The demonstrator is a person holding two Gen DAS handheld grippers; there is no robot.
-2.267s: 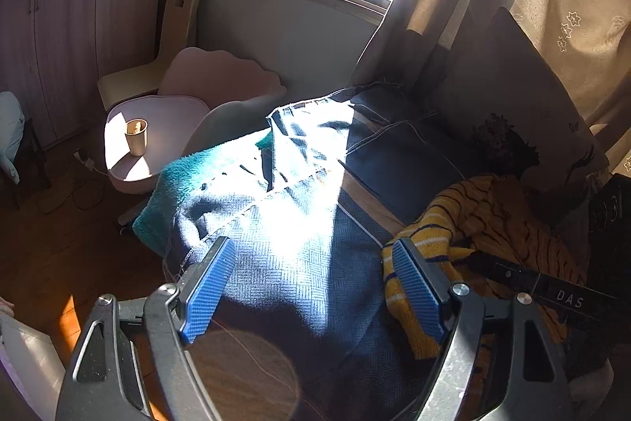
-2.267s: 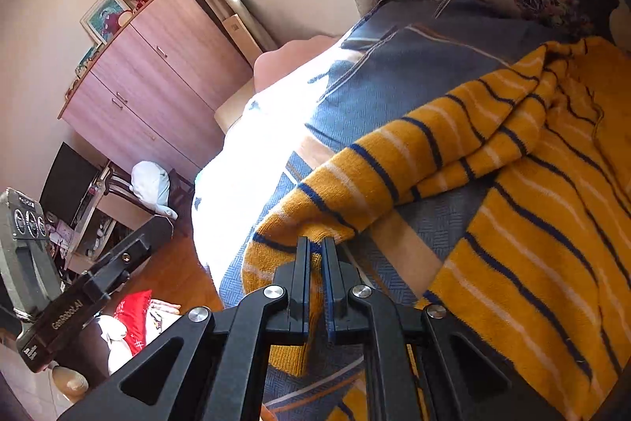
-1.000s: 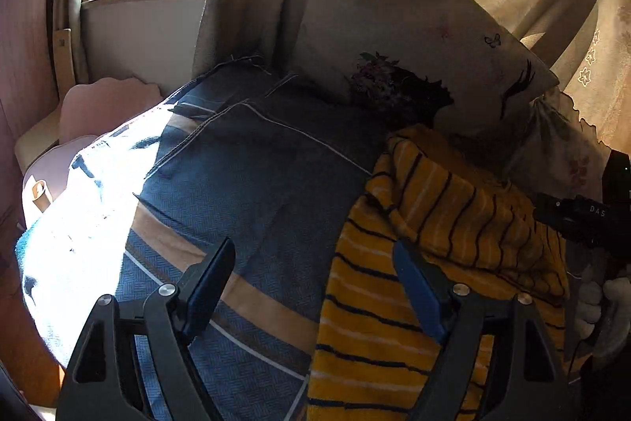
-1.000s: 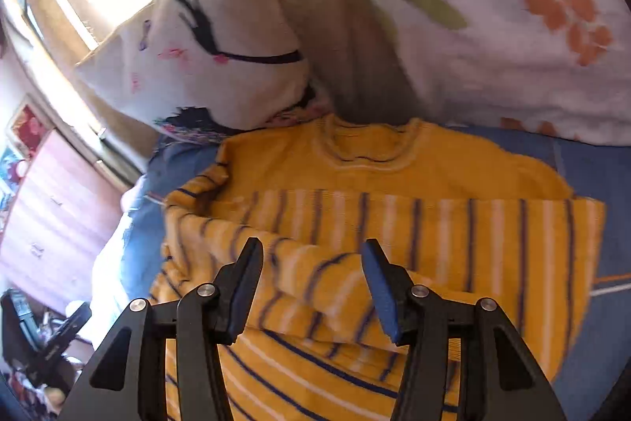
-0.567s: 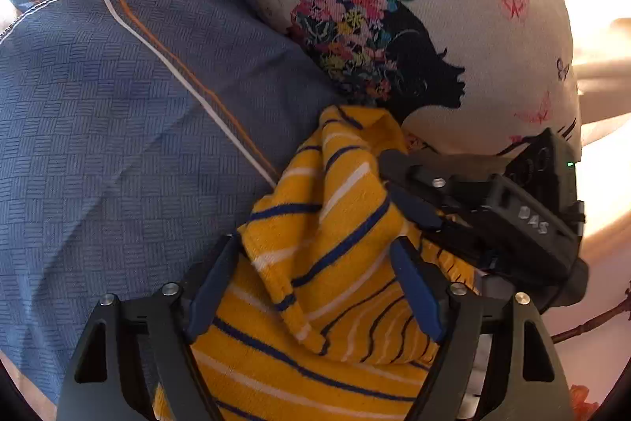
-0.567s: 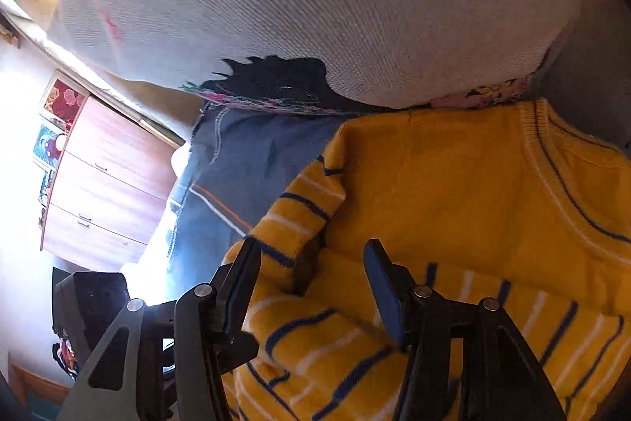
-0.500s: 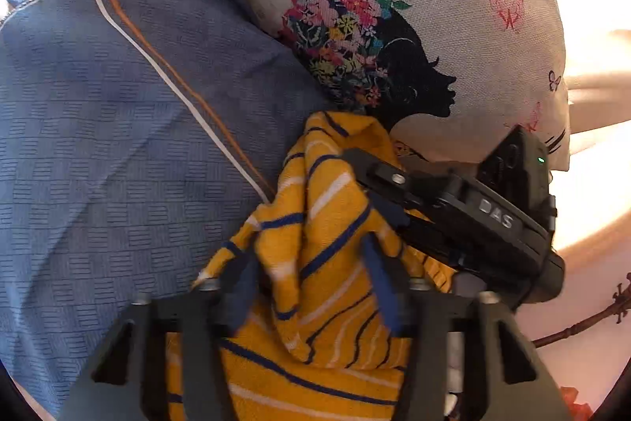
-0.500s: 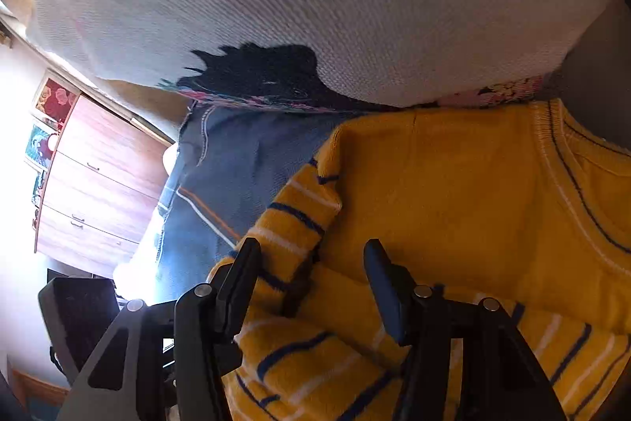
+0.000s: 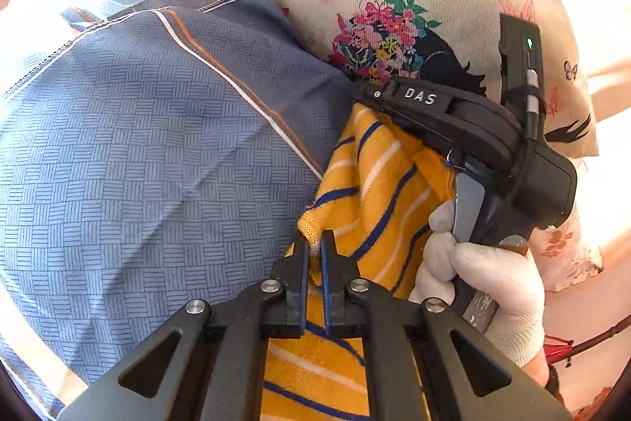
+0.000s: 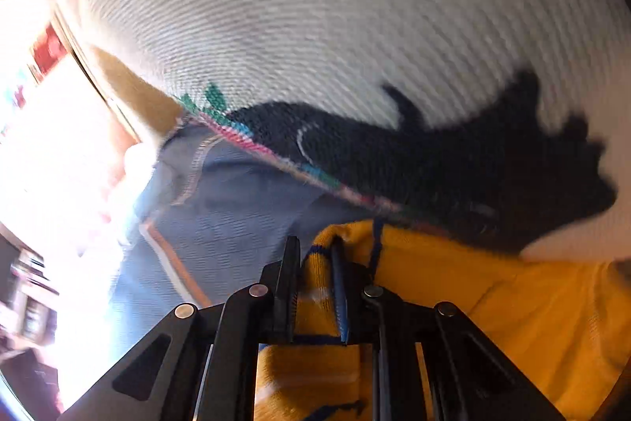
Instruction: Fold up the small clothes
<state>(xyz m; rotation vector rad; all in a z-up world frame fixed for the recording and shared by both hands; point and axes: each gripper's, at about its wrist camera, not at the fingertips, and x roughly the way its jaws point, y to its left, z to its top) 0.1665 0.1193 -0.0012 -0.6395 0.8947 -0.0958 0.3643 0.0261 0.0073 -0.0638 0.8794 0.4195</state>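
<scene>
A yellow sweater with navy and white stripes [image 9: 374, 192] lies on a blue checked bedcover [image 9: 138, 164]. My left gripper [image 9: 313, 255] is shut on a folded edge of the sweater near its left side. My right gripper [image 10: 315, 263] is shut on a yellow fold of the same sweater [image 10: 512, 306], close under a pillow. In the left wrist view the right gripper's black body [image 9: 473, 129] and a white-gloved hand [image 9: 485, 275] sit just right of the sweater.
A cream pillow with a flowered black silhouette print [image 9: 394, 38] leans at the head of the bed, right behind the sweater; it also fills the top of the right wrist view [image 10: 315, 26]. Sunlit curtain and window are at the upper left.
Both grippers were open over the sweater half a second ago; now both have closed on its folded edge. The right gripper has moved closer to the pillow.
</scene>
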